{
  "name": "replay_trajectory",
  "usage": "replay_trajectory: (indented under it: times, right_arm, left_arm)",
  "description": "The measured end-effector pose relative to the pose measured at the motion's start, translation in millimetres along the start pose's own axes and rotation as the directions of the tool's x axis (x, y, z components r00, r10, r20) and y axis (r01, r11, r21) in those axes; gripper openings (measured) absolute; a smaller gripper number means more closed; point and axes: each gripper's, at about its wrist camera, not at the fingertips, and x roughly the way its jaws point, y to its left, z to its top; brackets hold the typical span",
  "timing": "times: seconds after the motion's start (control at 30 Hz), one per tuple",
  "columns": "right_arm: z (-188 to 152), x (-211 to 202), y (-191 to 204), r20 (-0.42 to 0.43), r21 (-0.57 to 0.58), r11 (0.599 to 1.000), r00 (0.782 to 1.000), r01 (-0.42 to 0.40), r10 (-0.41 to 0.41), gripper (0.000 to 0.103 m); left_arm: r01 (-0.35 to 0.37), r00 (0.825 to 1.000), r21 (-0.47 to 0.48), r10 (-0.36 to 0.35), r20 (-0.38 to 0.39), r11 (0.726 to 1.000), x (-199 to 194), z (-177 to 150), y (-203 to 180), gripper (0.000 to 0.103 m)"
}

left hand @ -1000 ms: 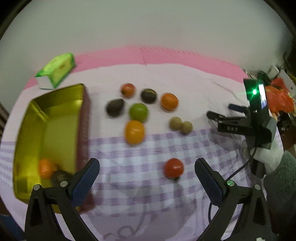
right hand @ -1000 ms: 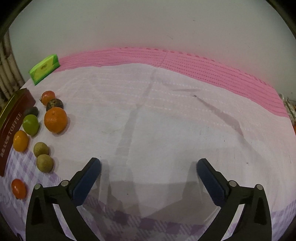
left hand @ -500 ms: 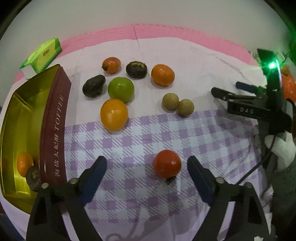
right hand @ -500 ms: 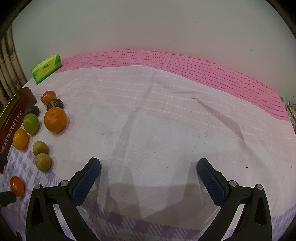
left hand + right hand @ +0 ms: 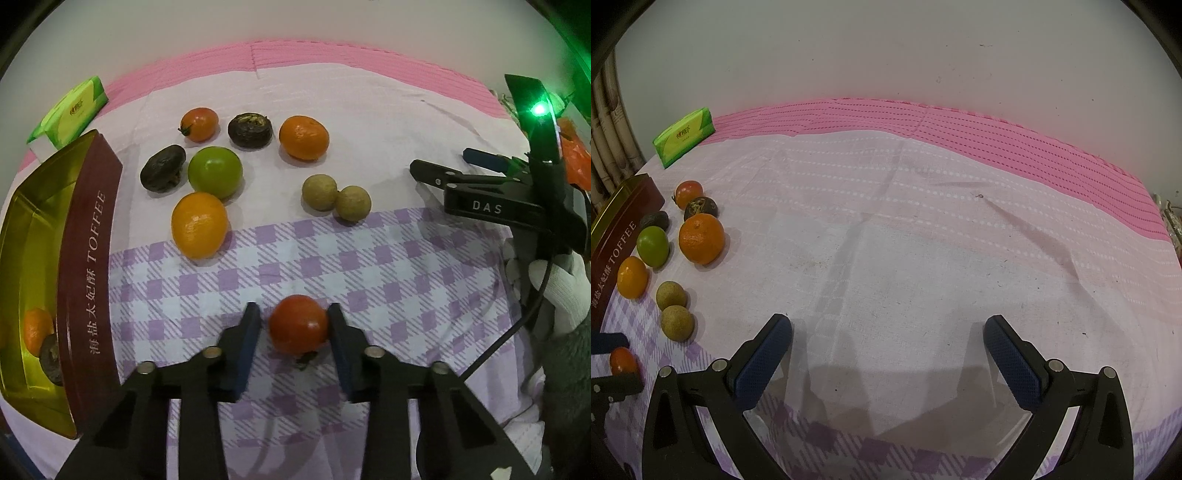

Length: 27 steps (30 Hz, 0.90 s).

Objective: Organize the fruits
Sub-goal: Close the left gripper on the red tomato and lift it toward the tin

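Tomato (image 5: 298, 328) lies on the checked part of the cloth (image 5: 369, 266), between the two fingers of the left gripper (image 5: 293, 321). Half a second ago these fingers stood wide on both sides of it; now they have closed in. The right finger touches the tomato, and the left finger is just beside it with a thin gap, so the grip is not yet full. The camera has also come nearer to the cloth than before.

Farther back lie an orange (image 5: 198, 224), a lime (image 5: 215, 172), two longans (image 5: 336, 197), another orange (image 5: 303, 137) and two dark fruits, all in the same places as earlier. The toffee tin (image 5: 88, 266) stands at the left, with an orange and a dark fruit inside.

The right gripper (image 5: 888, 345) hovers over bare cloth, fingers spread wide, unchanged.
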Motion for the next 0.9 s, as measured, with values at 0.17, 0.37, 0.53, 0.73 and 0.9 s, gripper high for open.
replay_trajectory:
  times: [0.17, 0.37, 0.53, 0.73, 0.9]
  right_arm:
    - [0.1, 0.1, -0.2, 0.000, 0.000, 1.000, 1.000, 0.000, 0.000, 0.103]
    - [0.1, 0.1, -0.5, 0.000, 0.000, 1.000, 1.000, -0.001, 0.001, 0.103]
    - [-0.4, -0.1, -0.6, 0.000, -0.001, 1.000, 1.000, -0.001, 0.001, 0.103]
    - [-0.2, 0.1, -0.6, -0.001, -0.001, 1.000, 1.000, -0.001, 0.001, 0.103]
    - [-0.1, 0.2, -0.6, -0.001, -0.001, 1.000, 1.000, -0.001, 0.001, 0.103]
  left_arm:
    - [-0.003, 1.000, -0.007, 0.003, 0.002, 1.000, -2.8, -3.6, -1.0, 0.027]
    - [-0.013, 1.000, -0.005, 0.013, 0.014, 1.000, -8.5, -6.8, -2.3, 0.027]
    - [-0.032, 0.999, -0.011, 0.032, 0.040, 0.999, -18.7, -6.6, 1.0, 0.027]
    - [-0.079, 0.993, -0.008, 0.079, 0.090, 0.997, -37.9, -4.5, 8.5, 0.027]
    - [-0.092, 0.986, -0.018, 0.094, 0.135, 0.996, -55.7, -0.2, 17.0, 0.027]
